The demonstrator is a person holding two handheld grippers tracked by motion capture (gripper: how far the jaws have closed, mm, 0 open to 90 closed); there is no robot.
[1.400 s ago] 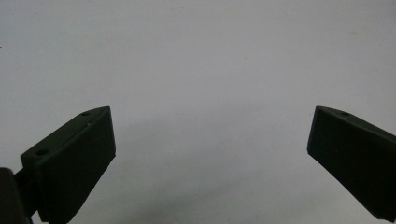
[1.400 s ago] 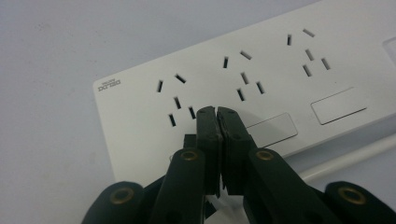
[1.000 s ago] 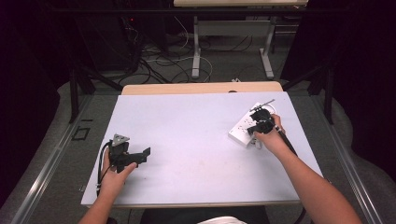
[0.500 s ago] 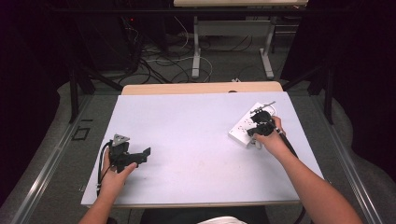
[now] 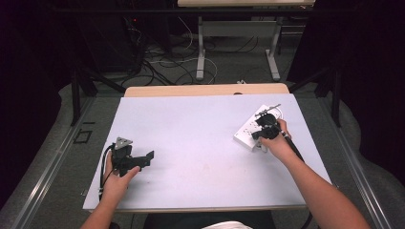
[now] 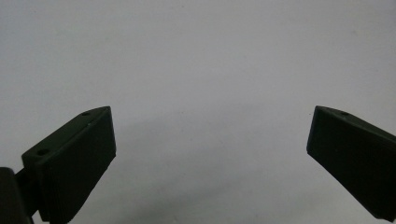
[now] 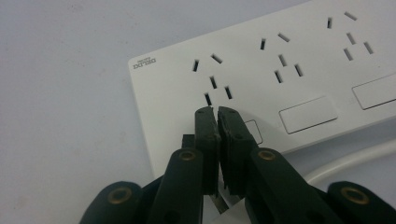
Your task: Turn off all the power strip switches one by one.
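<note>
Currently the right tool (image 7: 216, 112) sits over the white power strip (image 7: 299, 70), jaws clenched together with nothing visibly pinched between them. Tips are over the strip's top face at its end rocker switch (image 7: 254, 132), just below the first socket group (image 7: 212, 79); can't tell if they actually touch the switch.

In the high view the power strip (image 5: 249, 131) lies diagonally on the right half of the counter (image 5: 200, 138), with the right tool (image 5: 262, 131) over its nearer long edge. The left tool (image 5: 143, 160) is well apart from it, low over the counter's left front area, jaws released and wide, nothing between them. The left gripper view shows the same: left tool (image 6: 210, 154) over bare counter surface.

Materials and shapes:
- Strip: smooth glossy white plastic, flat rectangular slab, rounded corners. 3 socket groups show in the right gripper view, each with 2-slot and 3-slot openings, plus rectangular rocker switches (image 7: 308, 114) along 1 edge.
- White round cable (image 7: 355, 161) runs beside the strip's near edge.
- Tool jaws: matte black plastic, wedge shaped, brass-coloured rivets at the links.
- Counter: matte pale grey top, light wood edge at the far side.

Writing: small grey logo (image 7: 144, 62) at the strip's corner, upside down in this view; looks like "DELIXI", not fully legible.
</note>
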